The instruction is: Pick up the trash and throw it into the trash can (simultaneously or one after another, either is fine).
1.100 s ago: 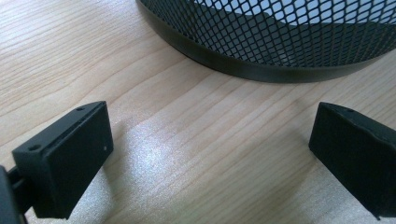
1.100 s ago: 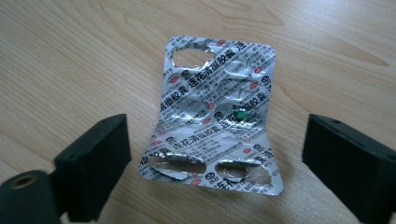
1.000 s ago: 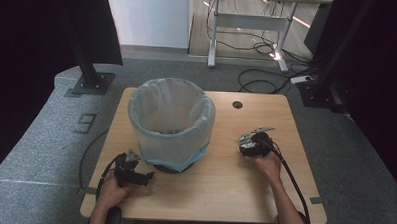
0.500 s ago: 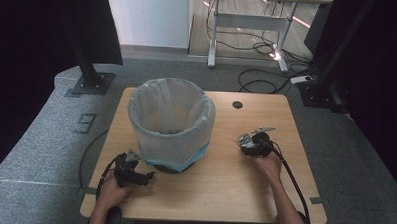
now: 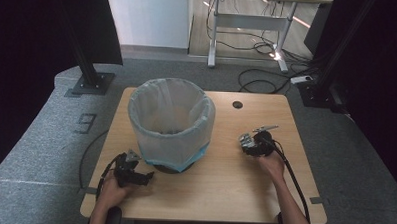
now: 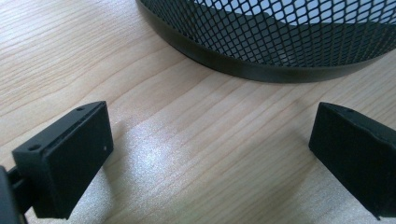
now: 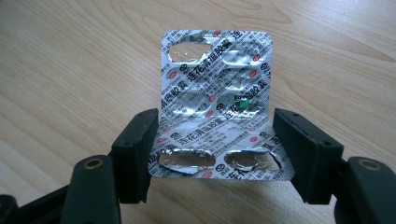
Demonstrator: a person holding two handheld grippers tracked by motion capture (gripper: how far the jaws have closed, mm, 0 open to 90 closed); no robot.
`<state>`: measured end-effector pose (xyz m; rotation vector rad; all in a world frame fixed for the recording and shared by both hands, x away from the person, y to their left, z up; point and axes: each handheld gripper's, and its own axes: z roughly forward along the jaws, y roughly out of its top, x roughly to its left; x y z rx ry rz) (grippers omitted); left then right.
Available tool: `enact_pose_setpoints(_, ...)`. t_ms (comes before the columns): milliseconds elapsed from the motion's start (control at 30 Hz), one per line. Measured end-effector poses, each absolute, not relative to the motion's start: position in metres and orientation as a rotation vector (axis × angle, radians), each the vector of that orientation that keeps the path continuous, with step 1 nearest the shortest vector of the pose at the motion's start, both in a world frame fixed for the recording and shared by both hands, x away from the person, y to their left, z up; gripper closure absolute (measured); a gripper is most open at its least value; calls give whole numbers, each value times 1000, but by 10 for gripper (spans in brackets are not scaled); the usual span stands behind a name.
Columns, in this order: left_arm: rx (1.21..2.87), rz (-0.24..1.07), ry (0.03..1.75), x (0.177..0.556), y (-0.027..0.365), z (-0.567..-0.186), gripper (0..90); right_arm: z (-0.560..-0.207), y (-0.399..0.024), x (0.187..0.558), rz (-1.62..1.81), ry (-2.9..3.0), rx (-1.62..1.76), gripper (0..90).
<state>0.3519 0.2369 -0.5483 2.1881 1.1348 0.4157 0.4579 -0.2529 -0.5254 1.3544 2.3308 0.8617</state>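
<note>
On the wooden worktop [image 5: 219, 178], near its right edge, the right gripper [image 7: 215, 149] has its jaws closed on a silver blister pack [image 7: 217, 100], clamping its two side edges. The left gripper [image 6: 210, 154], near the front left corner, rests with jaws wide apart, nothing between them, just beside the lined mesh bin [image 5: 171, 121].

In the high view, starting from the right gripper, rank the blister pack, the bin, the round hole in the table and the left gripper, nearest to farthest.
1. Blister pack: clamped in the right gripper.
2. Round hole: ahead, near the table's far edge.
3. Bin: to its left, mid-table; close to call against the hole.
4. Left gripper: beyond the bin, at the near left edge.
</note>
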Motion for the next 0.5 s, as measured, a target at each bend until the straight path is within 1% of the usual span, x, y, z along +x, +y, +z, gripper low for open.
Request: enact_pose_setpoints(500,2189,416,1135,352,237,-548,0,-498,-254,452,883,2377,1287,332)
